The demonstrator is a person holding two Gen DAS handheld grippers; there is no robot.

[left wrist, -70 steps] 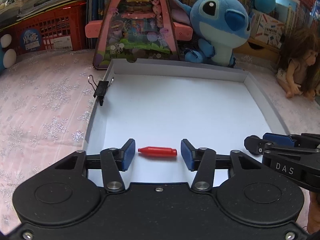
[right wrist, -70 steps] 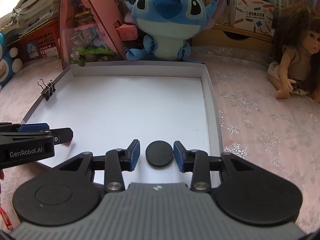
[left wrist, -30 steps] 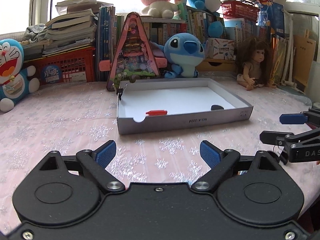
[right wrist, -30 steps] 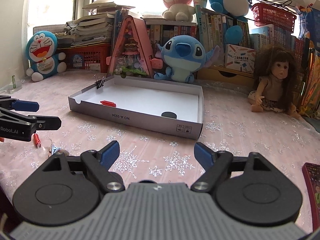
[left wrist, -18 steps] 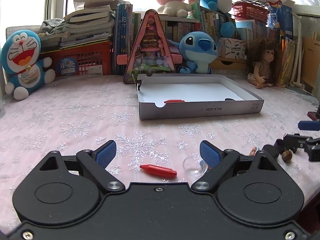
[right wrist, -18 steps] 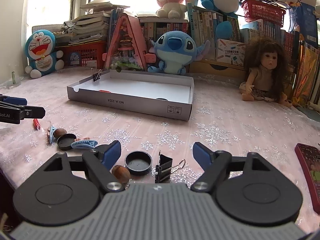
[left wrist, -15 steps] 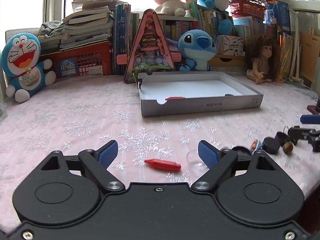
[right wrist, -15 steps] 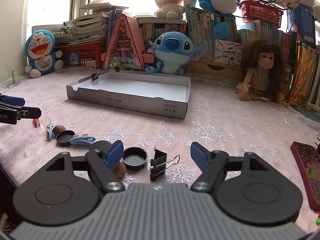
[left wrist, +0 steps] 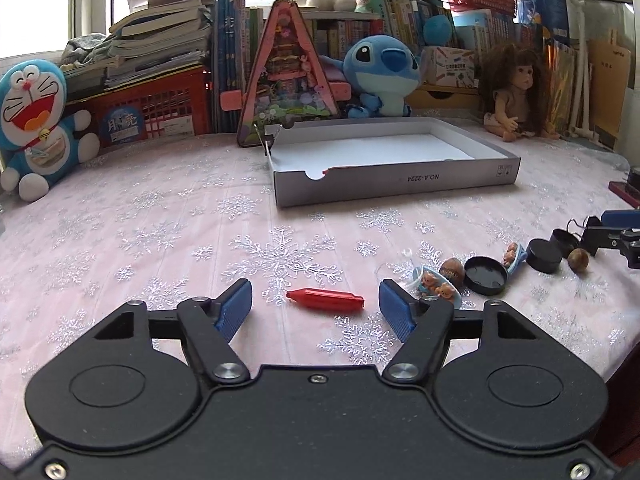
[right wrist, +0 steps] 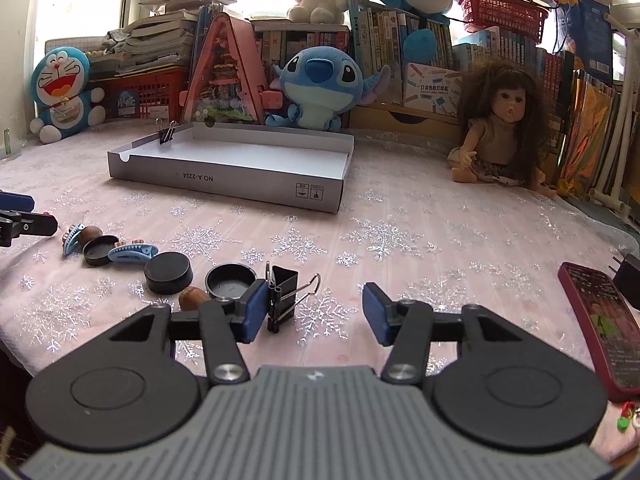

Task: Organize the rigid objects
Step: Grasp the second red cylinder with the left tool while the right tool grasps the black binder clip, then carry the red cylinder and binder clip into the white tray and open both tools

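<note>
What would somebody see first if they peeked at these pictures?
Probably the toys at the back: the blue Stitch plush sits behind the white box, the doll sits to its right, and Doraemon grins far left. Up close, a red crayon lies between the open left gripper fingers, and a black binder clip stands by the open right gripper.

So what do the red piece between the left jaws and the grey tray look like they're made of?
Red piece: probably moulded plastic, going by its uniform colour and soft sheen. Grey tray: looks like matte cardboard, with thin folded walls, a cut notch and printed lettering.
</note>
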